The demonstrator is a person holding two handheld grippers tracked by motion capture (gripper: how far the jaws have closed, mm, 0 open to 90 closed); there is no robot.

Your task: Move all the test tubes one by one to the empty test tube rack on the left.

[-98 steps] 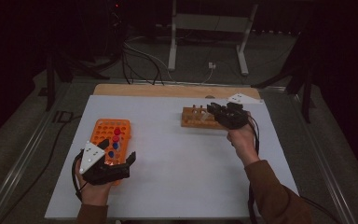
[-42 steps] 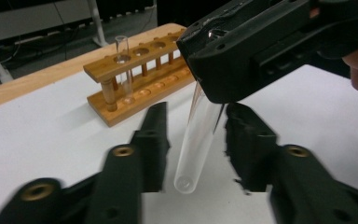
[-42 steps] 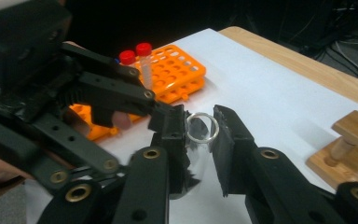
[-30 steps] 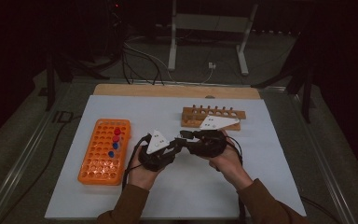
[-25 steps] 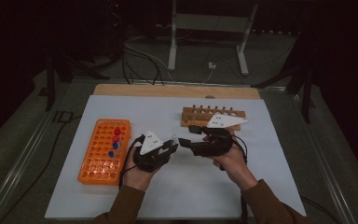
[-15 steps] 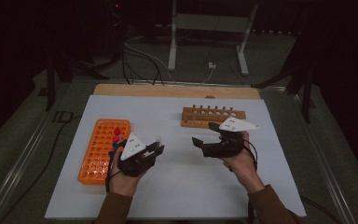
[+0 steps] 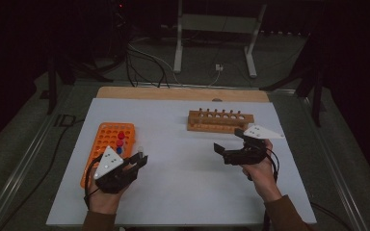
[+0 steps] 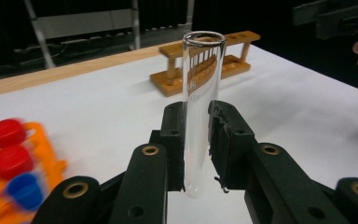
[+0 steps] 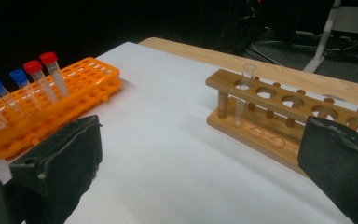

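A clear, uncapped glass test tube (image 8: 200, 107) stands upright between the jaws of my left gripper (image 8: 199, 114), which is shut on its lower half. In the high view the left gripper (image 7: 139, 158) hovers just right of the orange tube rack (image 7: 107, 139), which holds red- and blue-capped tubes (image 7: 120, 142). My right gripper (image 7: 229, 143) is in front of the wooden rack (image 7: 220, 120). Its jaws have just been opening and now stand wide with nothing between them (image 9: 200, 172). One clear tube (image 9: 244, 91) stands in the wooden rack's (image 9: 279, 112) end hole.
A white mat (image 7: 188, 178) covers the table, with a wooden strip (image 7: 173, 94) along the far edge. The orange rack (image 9: 74, 88) lies at the left of the right gripper view. Cables and a metal stand (image 7: 212, 29) sit on the floor beyond the table.
The two grippers were together at the middle of the mat. They have drawn apart: the left went left with the tube toward the orange rack, and the right went right with its jaws spread.
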